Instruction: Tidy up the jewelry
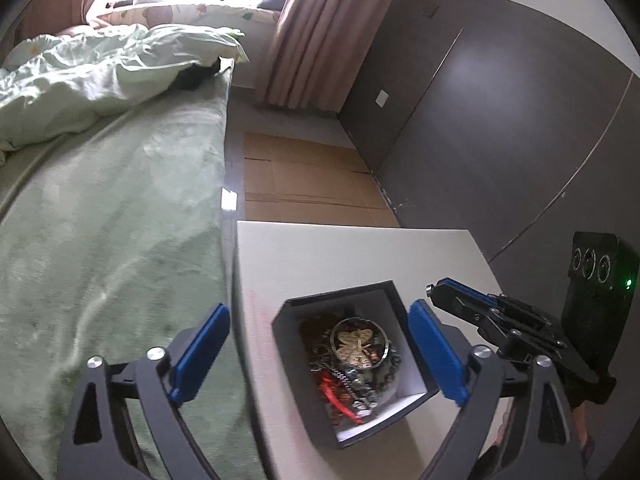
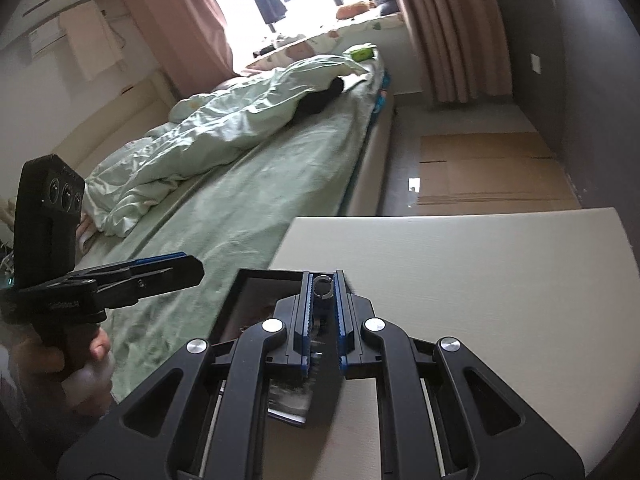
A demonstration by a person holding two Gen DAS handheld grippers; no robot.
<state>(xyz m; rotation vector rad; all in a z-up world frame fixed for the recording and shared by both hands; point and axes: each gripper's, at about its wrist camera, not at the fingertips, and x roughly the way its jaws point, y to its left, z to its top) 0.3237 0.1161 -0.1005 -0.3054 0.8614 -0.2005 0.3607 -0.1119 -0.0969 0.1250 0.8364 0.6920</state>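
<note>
The left claw (image 1: 320, 354) stands wide open with nothing between its blue pads (image 1: 199, 354), and the open black jewelry box (image 1: 352, 360) lies right in the gap between them, on the near left part of the white bench (image 1: 360, 256). Inside the box a round watch (image 1: 359, 343) with a pale gold dial rests on top of a tangle of dark bead strings (image 1: 390, 366) and a red cord (image 1: 338, 396); the white lining shows on the right and near sides.

The right claw (image 2: 323, 292) is closed almost fully on a small silver ring (image 2: 322, 286), pinched at the very tips of its pads (image 2: 306, 300), above the far edge of the box (image 2: 256, 300). The ring's form is small in that view; it may be a finger ring or a clasp.

From the left wrist view the right claw (image 1: 460, 300) reaches in from the right, just beside the box's far right corner. From the right wrist view the left claw (image 2: 168, 268) sits to the left, over the bed's edge, with a hand (image 2: 76, 360) gripping its handle.

Left of the bench lies a bed (image 1: 120, 220) with a green sheet and a rumpled pale quilt (image 1: 88, 76). Flattened cardboard (image 1: 312, 176) covers the floor beyond the bench, a pink curtain (image 1: 316, 28) hangs at the far window, and a dark wardrobe (image 1: 500, 120) fills the right.
</note>
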